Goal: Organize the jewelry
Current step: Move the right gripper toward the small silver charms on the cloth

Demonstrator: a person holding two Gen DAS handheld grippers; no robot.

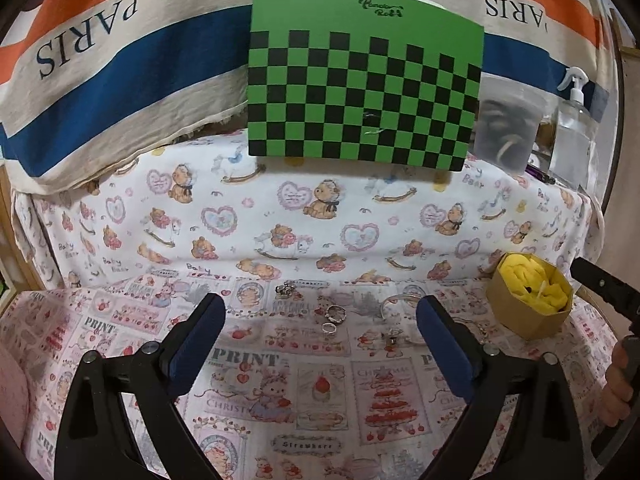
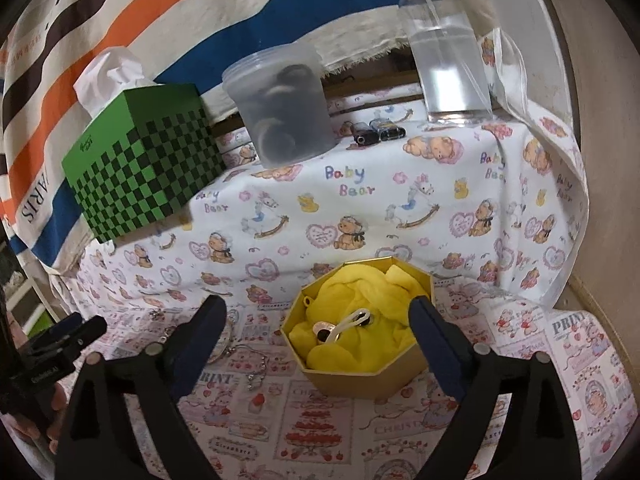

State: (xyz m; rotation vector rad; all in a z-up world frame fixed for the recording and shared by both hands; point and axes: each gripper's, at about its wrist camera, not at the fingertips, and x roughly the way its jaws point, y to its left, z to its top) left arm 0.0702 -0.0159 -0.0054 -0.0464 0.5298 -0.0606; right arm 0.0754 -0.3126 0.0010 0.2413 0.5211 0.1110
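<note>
Several rings lie on the printed cloth: a larger ring (image 1: 335, 314), a small ring (image 1: 329, 328) and a cluster (image 1: 285, 289), with a silver bangle (image 1: 400, 304) to their right. My left gripper (image 1: 320, 308) stands open just short of them, nothing between its fingers. A gold octagonal box (image 1: 516, 312) lined with yellow cloth (image 1: 536, 288) sits at the right. In the right wrist view my right gripper (image 2: 318, 308) is open and straddles the box (image 2: 360, 376) from the near side. A pale jewelry piece (image 2: 332, 330) rests on the yellow cloth (image 2: 392, 320). A chain (image 2: 248, 364) lies left of the box.
A green checkered tissue box (image 1: 360, 88) stands on the raised ledge behind, beside a cloudy plastic tub (image 2: 284, 116) and a clear spray bottle (image 2: 448, 52). Two small dark items (image 2: 376, 134) lie near the bottle. A hand (image 1: 618, 384) holds the other gripper at the right edge.
</note>
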